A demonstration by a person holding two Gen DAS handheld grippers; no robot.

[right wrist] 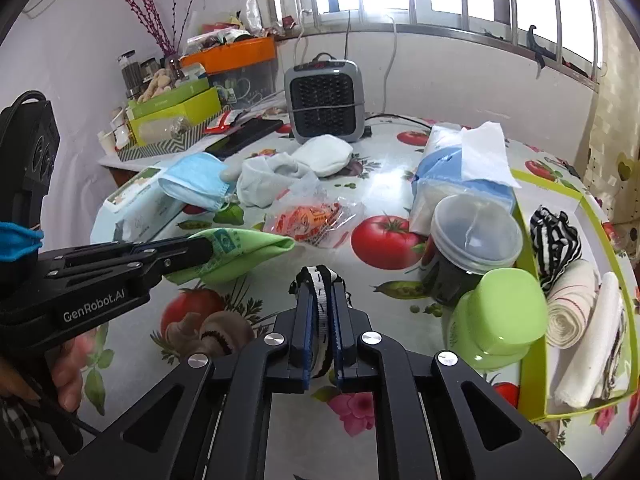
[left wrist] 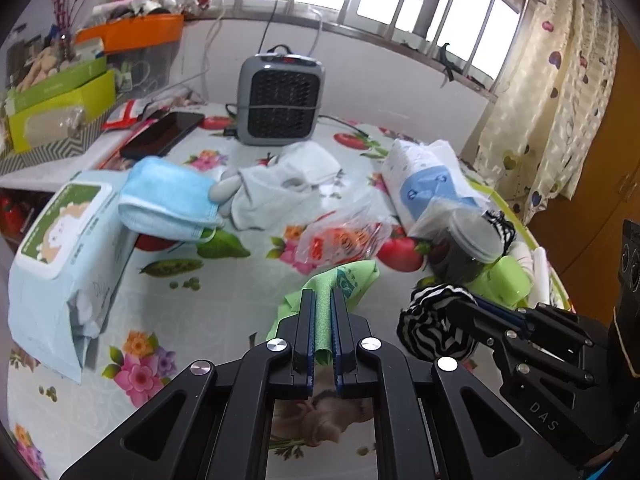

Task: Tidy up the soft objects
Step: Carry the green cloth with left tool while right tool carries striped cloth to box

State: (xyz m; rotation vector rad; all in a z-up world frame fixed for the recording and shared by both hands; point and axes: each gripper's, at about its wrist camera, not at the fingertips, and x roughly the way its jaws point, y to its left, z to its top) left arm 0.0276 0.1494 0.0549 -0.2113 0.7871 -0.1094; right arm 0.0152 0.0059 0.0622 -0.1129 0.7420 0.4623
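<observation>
Watching from beside the table, I see both grippers clamped shut on fabric. The left gripper at bottom centre pinches a thin fold of the green cloth; the right gripper pinches the striped black-and-white fabric. I'd worry the green fold slides free, the grip looking so shallow. Lower right, the green-edged tray already holds rolled cloths, but the green tub and lidded jar stand right beside it, easy to knock over. Farther, upper left, the blue mask and white socks wait.
</observation>
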